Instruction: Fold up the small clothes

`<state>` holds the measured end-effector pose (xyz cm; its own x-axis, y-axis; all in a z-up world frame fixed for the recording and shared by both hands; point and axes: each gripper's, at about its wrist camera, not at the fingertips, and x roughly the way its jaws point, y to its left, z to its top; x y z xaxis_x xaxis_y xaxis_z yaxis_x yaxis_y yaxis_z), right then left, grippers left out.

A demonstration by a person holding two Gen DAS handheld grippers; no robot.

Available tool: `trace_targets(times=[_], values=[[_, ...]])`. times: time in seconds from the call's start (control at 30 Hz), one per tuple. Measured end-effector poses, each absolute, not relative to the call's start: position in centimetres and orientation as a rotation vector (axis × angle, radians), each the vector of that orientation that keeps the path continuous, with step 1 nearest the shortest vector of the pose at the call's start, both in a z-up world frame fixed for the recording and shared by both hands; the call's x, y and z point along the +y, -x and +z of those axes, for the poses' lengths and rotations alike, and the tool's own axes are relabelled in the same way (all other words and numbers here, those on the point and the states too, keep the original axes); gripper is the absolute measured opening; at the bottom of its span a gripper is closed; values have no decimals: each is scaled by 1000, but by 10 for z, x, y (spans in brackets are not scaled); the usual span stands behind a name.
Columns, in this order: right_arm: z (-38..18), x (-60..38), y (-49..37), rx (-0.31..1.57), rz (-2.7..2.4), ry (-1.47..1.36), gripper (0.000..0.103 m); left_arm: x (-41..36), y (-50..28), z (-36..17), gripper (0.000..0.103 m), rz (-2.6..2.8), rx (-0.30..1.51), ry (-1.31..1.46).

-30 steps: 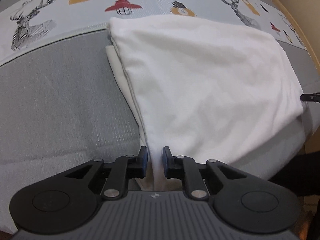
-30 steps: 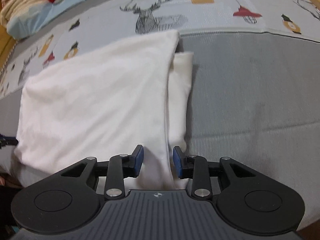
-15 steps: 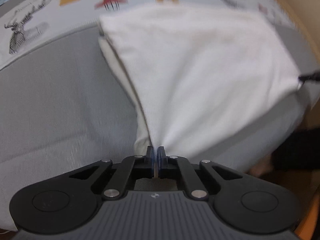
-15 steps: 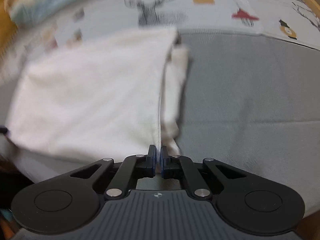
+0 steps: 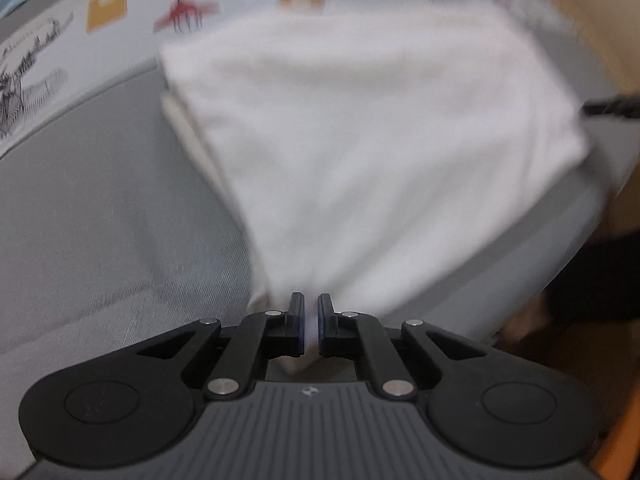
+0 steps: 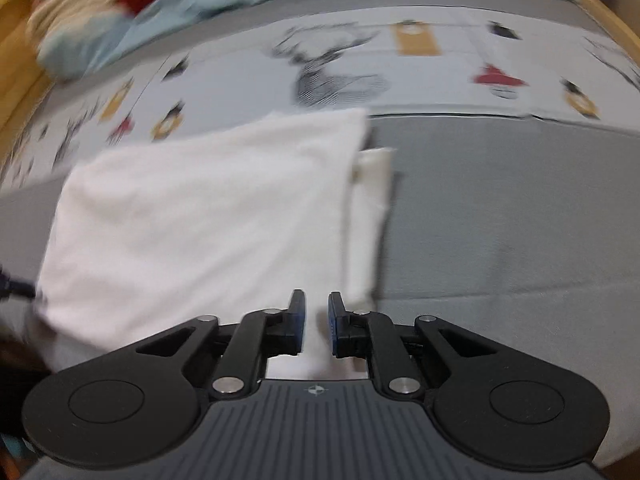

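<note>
On the bed (image 6: 500, 220) | left gripper (image 5: 310, 326) jaws nip the white cloth's (image 5: 360, 152) near corner, ready to fold | right gripper (image 6: 316, 326) jaws, just opening, sit a little apart around its corner.

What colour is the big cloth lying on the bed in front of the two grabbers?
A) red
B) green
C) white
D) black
C: the folded cloth spread over the grey bedspread is plain white in both wrist views, and its near edge runs between the fingers of each gripper.
</note>
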<state>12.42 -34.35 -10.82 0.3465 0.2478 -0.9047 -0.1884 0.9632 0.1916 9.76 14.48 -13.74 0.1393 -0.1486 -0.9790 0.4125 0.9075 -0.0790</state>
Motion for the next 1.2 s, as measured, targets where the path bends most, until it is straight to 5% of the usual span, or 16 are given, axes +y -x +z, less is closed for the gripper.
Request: trace_targets(times=[0.13,0.33,0.53,0.73,0.9,1.07,1.2], values=[[-134,-332,-127,1325,199,105,16,154,-108,-138,7,-314,1400,-205],[-104,-335,-137,1112,211,-17,18,171,-132,-99,12,-223,1198,11],[-131,-325,-150,1208,167,66,28,150,-158,-119,12,-135,1230,27],[-118,-331,-156,1041,141,-80,29,156,-174,-100,12,-60,985,91],[-151,-326,-168,1158,104,8,29,152,-192,-140,12,32,1121,42],[-136,-331,-174,1020,85,-74,29,168,-200,-109,11,135,875,134],[-138,-329,-185,984,85,-78,29,144,-209,-114,12,-47,893,195]])
